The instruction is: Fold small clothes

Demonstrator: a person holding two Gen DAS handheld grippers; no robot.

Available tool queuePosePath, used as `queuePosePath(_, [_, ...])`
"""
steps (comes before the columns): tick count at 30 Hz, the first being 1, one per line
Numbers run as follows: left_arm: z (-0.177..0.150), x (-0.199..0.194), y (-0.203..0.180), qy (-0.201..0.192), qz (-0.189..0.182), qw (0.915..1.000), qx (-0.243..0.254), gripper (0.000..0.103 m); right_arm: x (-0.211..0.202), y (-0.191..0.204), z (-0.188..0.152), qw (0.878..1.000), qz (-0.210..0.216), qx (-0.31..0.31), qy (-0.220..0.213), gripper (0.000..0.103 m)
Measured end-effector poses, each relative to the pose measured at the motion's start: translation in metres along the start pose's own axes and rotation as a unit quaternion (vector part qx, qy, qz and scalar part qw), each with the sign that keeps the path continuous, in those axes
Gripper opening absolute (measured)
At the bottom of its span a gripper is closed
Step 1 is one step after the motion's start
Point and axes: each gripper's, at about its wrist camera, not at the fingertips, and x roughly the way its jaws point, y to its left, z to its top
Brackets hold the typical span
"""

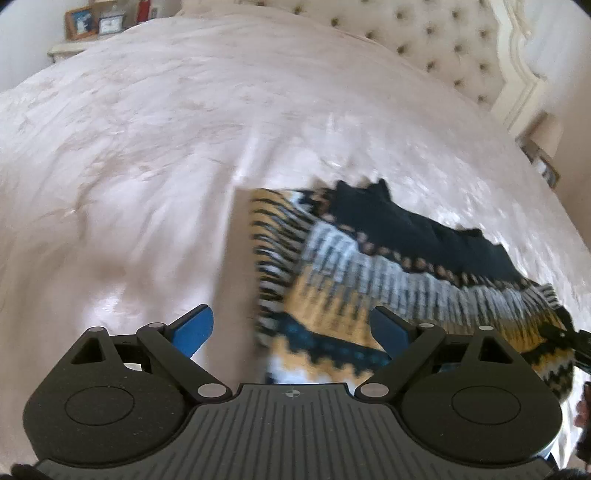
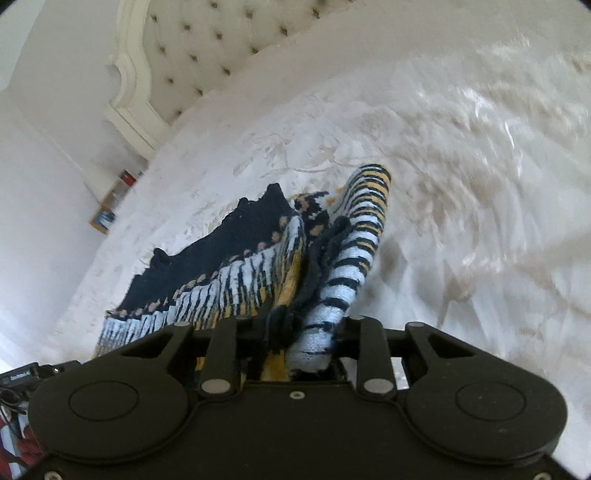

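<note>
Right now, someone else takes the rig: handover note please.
Right gripper: shut on a bunched edge of the patterned knit garment, cloth trailing forward from the jaws.
Left gripper: open, holding nothing, over the near edge of the garment.
Garment: spread partly flat on the pale bedspread, one side raised by the right gripper.
Done: right-side grasp taken; left view too blurred to judge any fold.
Left: probably take a left-side hold, carry the fold over, flatten.

home bedroom, tufted headboard (image 2: 192,55), pale bedspread (image 1: 184,129), nightstand (image 1: 66,50) w/ framed pic (image 1: 80,23)
</note>
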Motion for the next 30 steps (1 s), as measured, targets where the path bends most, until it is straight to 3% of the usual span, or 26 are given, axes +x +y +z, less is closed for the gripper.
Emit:
queuePosePath(7, [-0.008,0.002,0.038,0.006,-0.041,0.9981,-0.046,0.093,-0.008,0.066,0.018,0.997,-0.049,-0.063,0.006,0.033])
queuePosePath(15, [-0.004,-0.016,0.066,-0.011,-0.047,0.9961,-0.074,0.093,0.013,0.158,0.019,0.992,-0.032,-0.123,0.012,0.032])
queuePosePath(23, [0.0,-0.026,0.09,-0.025,-0.054,0.9924,-0.107,0.093,0.069,0.246,-0.012,0.984,0.027,-0.173,0.039,0.032])
queuePosePath(30, [0.001,-0.024,0.095,-0.024,-0.058,0.9907,-0.12,0.093,0.119,0.283,-0.064,0.965,-0.007,-0.248,0.082,0.032])
